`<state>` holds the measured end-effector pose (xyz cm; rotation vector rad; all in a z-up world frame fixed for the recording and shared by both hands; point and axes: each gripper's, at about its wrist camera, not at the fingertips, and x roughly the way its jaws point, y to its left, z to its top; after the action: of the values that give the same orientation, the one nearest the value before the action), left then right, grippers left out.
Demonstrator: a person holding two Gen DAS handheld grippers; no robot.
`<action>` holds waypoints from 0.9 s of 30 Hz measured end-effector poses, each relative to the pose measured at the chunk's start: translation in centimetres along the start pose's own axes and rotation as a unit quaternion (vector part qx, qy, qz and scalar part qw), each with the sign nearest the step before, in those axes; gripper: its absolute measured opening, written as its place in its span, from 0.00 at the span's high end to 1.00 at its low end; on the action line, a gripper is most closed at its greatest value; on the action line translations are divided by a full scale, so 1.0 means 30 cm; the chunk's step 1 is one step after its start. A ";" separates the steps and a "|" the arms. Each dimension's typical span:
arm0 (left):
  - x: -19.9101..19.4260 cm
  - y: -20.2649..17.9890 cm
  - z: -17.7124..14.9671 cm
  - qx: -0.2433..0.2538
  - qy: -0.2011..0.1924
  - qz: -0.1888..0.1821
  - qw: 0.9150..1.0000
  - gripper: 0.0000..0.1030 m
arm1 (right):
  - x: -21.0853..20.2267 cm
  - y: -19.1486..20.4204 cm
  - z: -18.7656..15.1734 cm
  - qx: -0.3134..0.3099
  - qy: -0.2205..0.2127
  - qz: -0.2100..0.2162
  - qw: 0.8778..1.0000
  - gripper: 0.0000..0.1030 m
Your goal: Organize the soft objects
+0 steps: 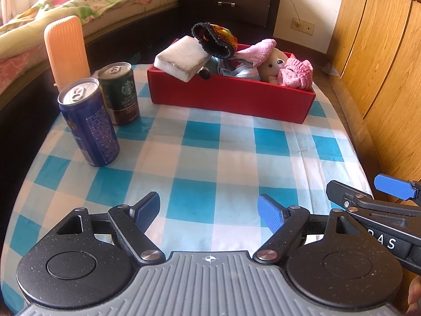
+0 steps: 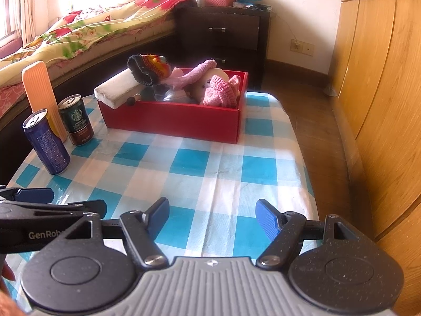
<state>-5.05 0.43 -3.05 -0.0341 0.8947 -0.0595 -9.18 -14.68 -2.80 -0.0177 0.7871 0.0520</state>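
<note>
Both grippers hang over the near edge of the surface (image 1: 200,142), side by side. Left gripper (image 1: 209,213): jaws open, nothing between them. Right gripper (image 2: 213,216): jaws parted somewhat narrower, also empty.

Soft things all appear to sit in the red box (image 1: 231,97) at the far end: white sponge (image 1: 181,58) propped on the left rim, half overhanging; dark knit hat (image 1: 214,39) on top of the pile; pink cloth (image 1: 256,51); plush toy (image 1: 273,63); pink knit piece (image 1: 297,75) at the right end; a pale blue item beneath, mostly hidden. No soft thing is seen on the checked cloth outside the box, so the task looks largely done.

Risks, as judged:
- Sponge is tilted on the rim; a nudge to the box or pile could tip it out onto the surface.
- Hat rides high and loose; pressing the pile down on one side could roll it off the back.
- Box is light-looking; a push from one gripper may slide it toward the far edge.

Surroundings: blue can (image 1: 88,123), green can (image 1: 119,94) and a tall orange ribbed container (image 1: 67,50) stand left of the box, close together. A left-hand reach toward the sponge passes just beside them and could topple a can. Right side of the surface is bare; a bed and a dark nightstand lie beyond.
</note>
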 end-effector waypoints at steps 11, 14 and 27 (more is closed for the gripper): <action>-0.023 0.014 0.009 -0.009 -0.009 -0.033 0.999 0.21 | 0.005 0.005 0.006 0.002 -0.006 -0.008 1.000 0.51; -0.025 0.022 0.016 -0.012 -0.008 -0.046 0.999 0.12 | 0.005 -0.001 0.009 0.008 -0.007 -0.010 1.000 0.51; -0.072 0.004 0.012 0.021 -0.072 -0.047 0.996 0.05 | 0.000 -0.031 0.024 0.034 -0.018 0.001 0.999 0.45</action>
<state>-6.12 0.68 -1.16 -0.0395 0.7479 -0.1612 -8.62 -15.58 -2.29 0.0477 0.7521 0.0282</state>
